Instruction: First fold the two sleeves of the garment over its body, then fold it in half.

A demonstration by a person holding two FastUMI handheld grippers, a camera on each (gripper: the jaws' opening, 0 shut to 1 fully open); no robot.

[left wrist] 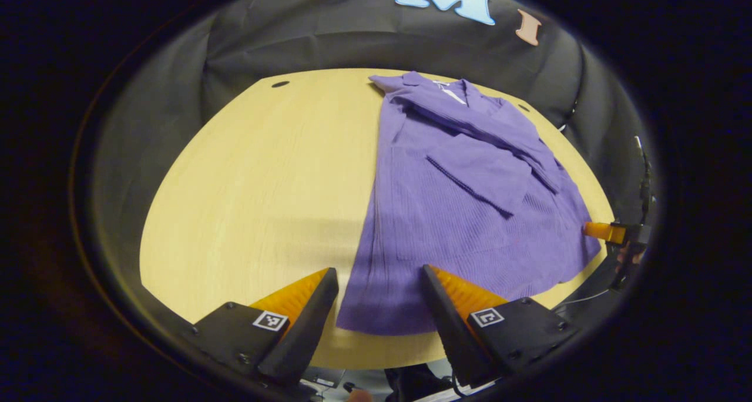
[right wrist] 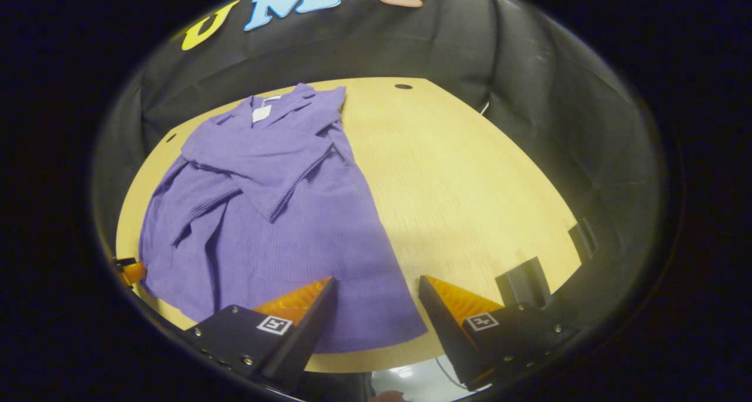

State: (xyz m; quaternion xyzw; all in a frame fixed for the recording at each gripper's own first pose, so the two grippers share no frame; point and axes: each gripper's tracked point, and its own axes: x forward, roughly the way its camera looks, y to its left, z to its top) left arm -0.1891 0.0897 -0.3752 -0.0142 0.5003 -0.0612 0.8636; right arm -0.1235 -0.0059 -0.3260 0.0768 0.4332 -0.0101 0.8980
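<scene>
Left gripper view: garment, sleeves folded

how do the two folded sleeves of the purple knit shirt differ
The upper sleeve lies on top, broad and flat, slanting across the chest of the purple knit shirt. The lower sleeve is partly tucked beneath it, narrower and creased. Both already lie over the body.
</scene>
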